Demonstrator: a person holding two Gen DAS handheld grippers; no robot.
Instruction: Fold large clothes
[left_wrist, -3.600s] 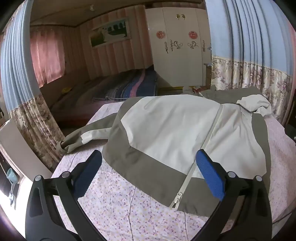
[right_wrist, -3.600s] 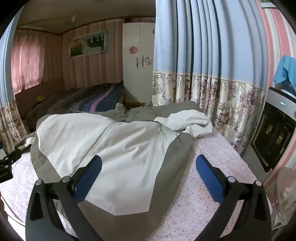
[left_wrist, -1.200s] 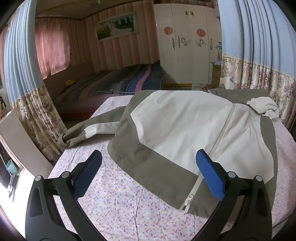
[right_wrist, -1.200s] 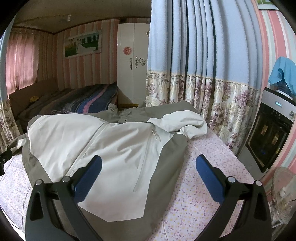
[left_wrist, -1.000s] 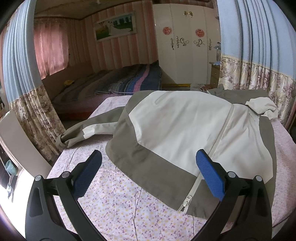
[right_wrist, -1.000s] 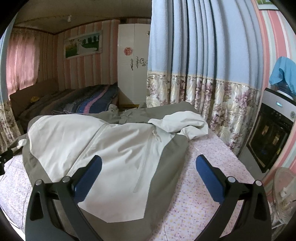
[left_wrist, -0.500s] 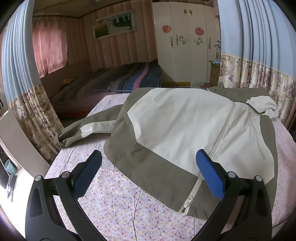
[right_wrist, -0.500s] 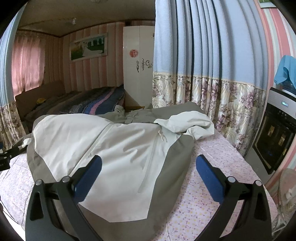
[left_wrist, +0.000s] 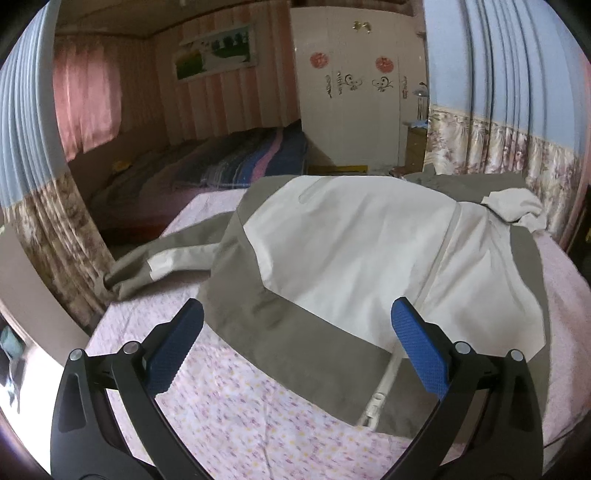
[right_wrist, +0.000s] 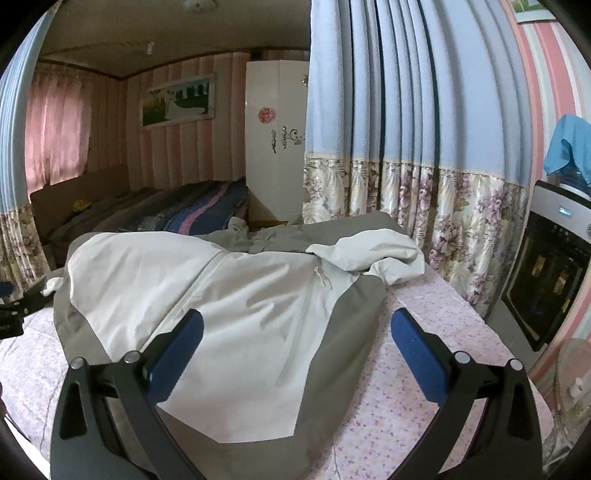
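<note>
Both views are fisheye frames with a dark circular vignette at the corners; straight lines bow strongly toward the edges, as seen in the pleated light-blue curtain with a floral hem. Illumination is soft, diffuse daylight. One visible source is the backlit translucent pink curtain, which glows red-pink. A blown-out white patch sits at the lower left edge of the left wrist view. The cream-and-olive zip jacket shows gentle, low-contrast fold shadows. The left wrist view is slightly soft overall.
</note>
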